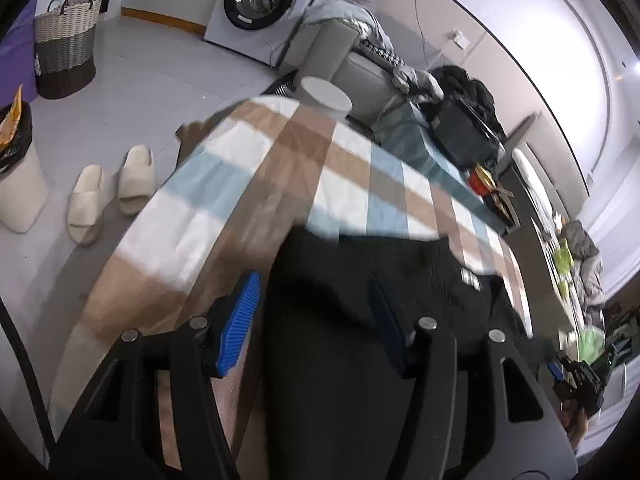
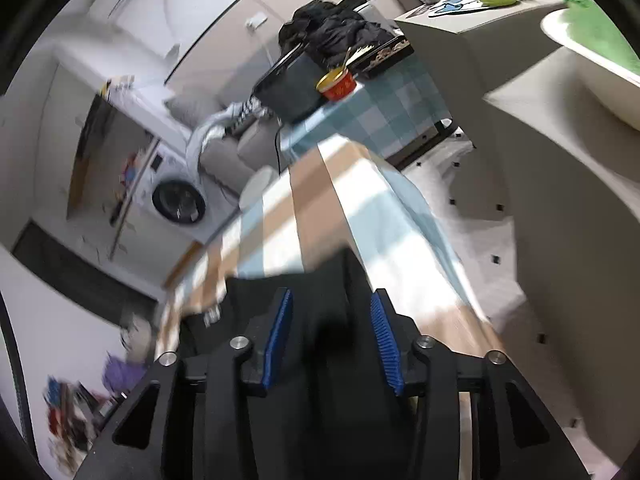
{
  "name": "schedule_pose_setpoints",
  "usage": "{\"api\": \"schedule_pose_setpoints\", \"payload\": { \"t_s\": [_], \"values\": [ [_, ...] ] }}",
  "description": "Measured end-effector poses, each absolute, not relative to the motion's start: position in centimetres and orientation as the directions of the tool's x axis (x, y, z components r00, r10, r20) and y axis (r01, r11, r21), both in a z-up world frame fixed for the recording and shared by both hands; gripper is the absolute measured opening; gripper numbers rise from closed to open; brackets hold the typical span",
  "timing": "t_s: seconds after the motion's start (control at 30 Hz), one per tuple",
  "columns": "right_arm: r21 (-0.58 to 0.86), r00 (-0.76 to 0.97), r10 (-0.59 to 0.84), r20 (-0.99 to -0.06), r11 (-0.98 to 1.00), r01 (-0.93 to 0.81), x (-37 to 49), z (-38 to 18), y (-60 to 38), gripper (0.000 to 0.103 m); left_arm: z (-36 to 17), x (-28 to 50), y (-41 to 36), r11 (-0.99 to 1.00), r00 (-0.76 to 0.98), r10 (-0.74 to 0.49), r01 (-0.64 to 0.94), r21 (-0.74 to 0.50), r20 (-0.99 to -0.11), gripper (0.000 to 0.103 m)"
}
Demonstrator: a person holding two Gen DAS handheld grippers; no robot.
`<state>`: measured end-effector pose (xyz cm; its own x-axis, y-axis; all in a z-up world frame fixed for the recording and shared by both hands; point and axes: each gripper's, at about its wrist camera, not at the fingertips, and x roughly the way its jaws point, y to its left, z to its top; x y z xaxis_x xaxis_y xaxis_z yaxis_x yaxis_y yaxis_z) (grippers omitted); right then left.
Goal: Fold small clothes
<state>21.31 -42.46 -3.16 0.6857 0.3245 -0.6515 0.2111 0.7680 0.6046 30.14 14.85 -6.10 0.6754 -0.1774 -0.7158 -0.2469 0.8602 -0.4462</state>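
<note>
A small black garment [image 1: 400, 264] lies on the table's checked brown, white and blue cloth [image 1: 240, 168]. My left gripper [image 1: 316, 312] hangs over the garment's near left part with its blue pads [image 1: 240, 320] well apart; the black fabric sits between them without being pinched. In the right wrist view the same garment [image 2: 320, 280] runs up between the fingers of my right gripper [image 2: 330, 332]. Its pads [image 2: 384, 340] also stand apart and do not press on the fabric. The checked cloth [image 2: 312, 208] stretches away beyond it. Both views are blurred.
Left of the table, on the floor, are pale slippers [image 1: 112, 196], a white bin [image 1: 16, 184] and a woven basket [image 1: 66, 48]. A washing machine [image 1: 264, 0] stands at the back. Past the table's far end are a white round stool [image 1: 326, 96], a red tin [image 2: 338, 84] and a dark bag [image 2: 292, 84].
</note>
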Motion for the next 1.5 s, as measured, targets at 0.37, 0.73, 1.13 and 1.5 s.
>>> {"api": "schedule_pose_setpoints", "payload": {
  "t_s": [0.37,0.73,1.13,1.5],
  "values": [
    [0.585,0.545,0.463,-0.698,0.809,0.062,8.8,-6.4,-40.3,0.044,-8.4,16.1,10.4,0.906,0.596,-0.281,-0.093,-0.413,-0.752,0.054],
    [0.673,0.579,0.599,-0.553,0.731,-0.113,6.2,-5.3,-39.2,0.044,-7.6,11.4,7.7,0.908,0.619,-0.325,-0.007,-0.418,-0.715,0.049],
    [0.642,0.578,0.548,-0.605,0.765,-0.052,8.6,-7.3,-38.4,0.017,-8.7,14.0,7.6,0.912,0.612,-0.288,-0.061,-0.407,-0.737,0.025],
    [0.557,0.504,0.492,-0.71,0.83,-0.025,6.2,-6.6,-37.4,0.009,-8.5,10.1,8.1,0.897,0.611,-0.316,-0.056,-0.438,-0.725,0.01]
  ]
}}
